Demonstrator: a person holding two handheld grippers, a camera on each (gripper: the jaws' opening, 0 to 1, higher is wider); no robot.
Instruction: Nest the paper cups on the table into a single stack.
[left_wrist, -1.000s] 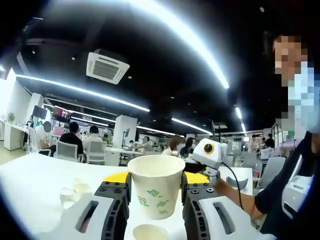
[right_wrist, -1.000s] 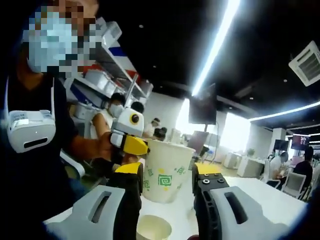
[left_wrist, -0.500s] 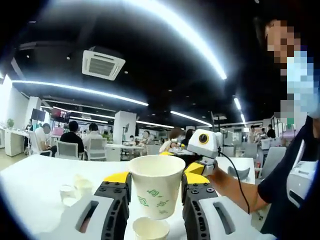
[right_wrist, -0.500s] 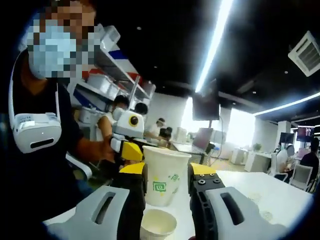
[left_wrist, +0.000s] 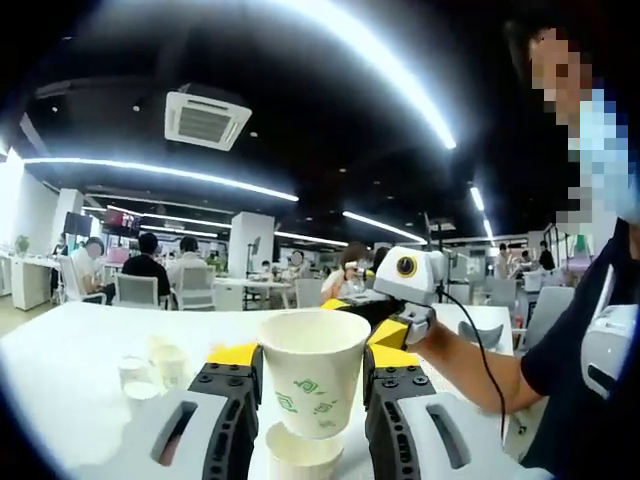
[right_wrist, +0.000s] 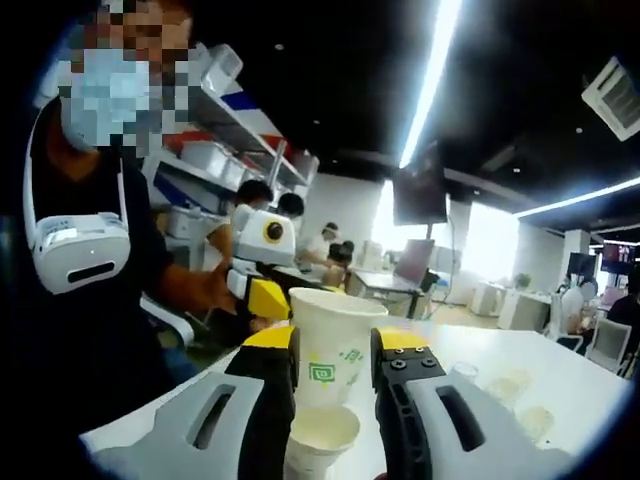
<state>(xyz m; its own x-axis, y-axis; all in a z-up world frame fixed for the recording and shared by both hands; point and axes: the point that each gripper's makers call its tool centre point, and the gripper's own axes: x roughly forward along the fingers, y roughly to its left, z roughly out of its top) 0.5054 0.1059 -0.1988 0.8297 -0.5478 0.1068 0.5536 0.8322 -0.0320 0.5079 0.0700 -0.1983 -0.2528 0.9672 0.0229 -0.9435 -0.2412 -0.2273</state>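
Note:
A white paper cup (left_wrist: 312, 385) with green print stands upright between the jaws of my left gripper (left_wrist: 312, 400), which is shut on it. Just under its base is a second paper cup (left_wrist: 300, 452), mouth up, its rim meeting the held cup's bottom. In the right gripper view, my right gripper (right_wrist: 333, 365) is shut on a green-printed paper cup (right_wrist: 335, 340), with another cup (right_wrist: 320, 432) right below. The right gripper (left_wrist: 405, 290) shows just behind the cup in the left gripper view, and the left gripper (right_wrist: 262, 255) likewise in the right gripper view. Whether both hold one cup I cannot tell.
The cups are over a white table (left_wrist: 70, 370). Small clear plastic cups (left_wrist: 150, 368) stand on it to the left, and some (right_wrist: 500, 385) to the right in the right gripper view. The person (left_wrist: 590, 330) holding the grippers stands close by. Seated people fill the background.
The held cup has come down toward the lower cup, whose rim has risen in both views from well below to right under the held cup's base. Both grippers stay shut.

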